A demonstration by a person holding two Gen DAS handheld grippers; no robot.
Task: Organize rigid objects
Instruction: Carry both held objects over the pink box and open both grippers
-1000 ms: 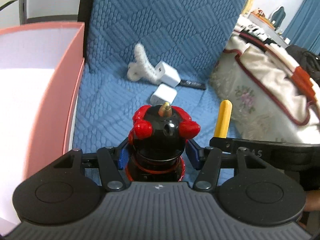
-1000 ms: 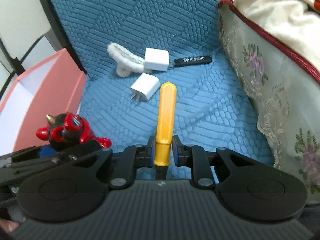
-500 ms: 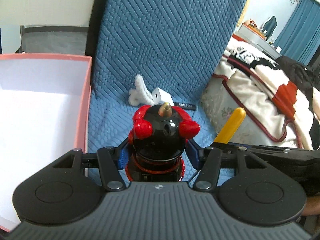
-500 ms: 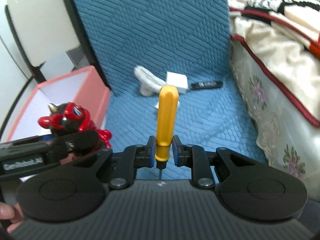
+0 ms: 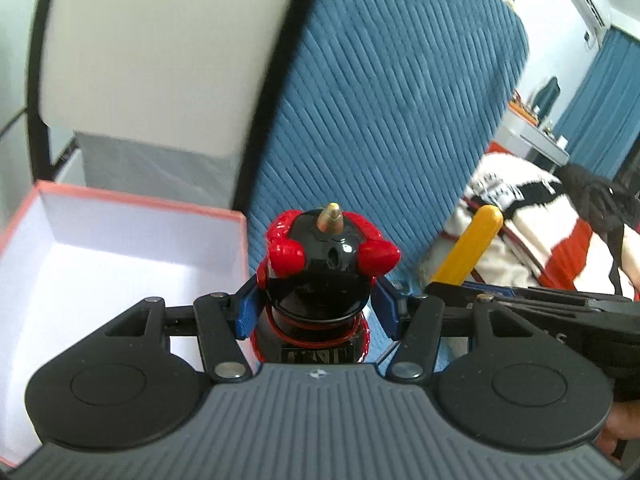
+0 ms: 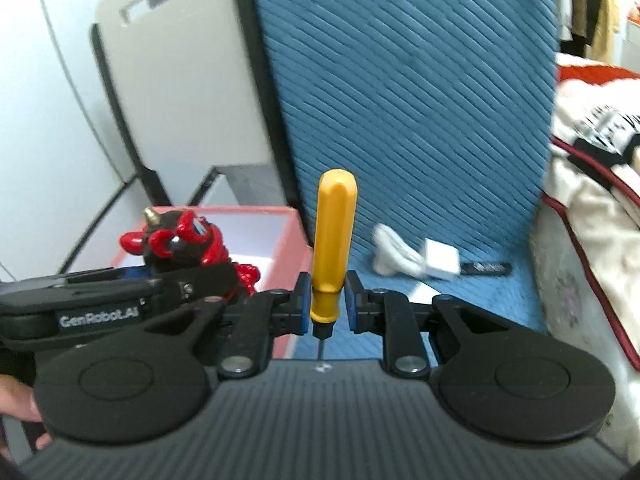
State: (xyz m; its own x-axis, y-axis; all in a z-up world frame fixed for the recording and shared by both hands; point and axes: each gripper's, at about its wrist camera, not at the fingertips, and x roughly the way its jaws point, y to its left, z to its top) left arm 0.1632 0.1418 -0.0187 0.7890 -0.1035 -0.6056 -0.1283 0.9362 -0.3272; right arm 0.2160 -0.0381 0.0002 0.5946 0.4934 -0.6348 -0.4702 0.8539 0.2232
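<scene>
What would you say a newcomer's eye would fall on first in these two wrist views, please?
Most striking is the glossy red and black horned figurine, clamped between the left gripper jaws just right of the open pink box. Next comes the yellow-handled screwdriver, standing upright in the right gripper. Behind both rises the blue quilted cushion, with white chargers at its foot.

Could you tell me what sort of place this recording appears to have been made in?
Most likely a bedroom at home: a blue quilted seat stands beside a bed heaped with blankets, and blue curtains hang at the far wall behind a desk.
</scene>
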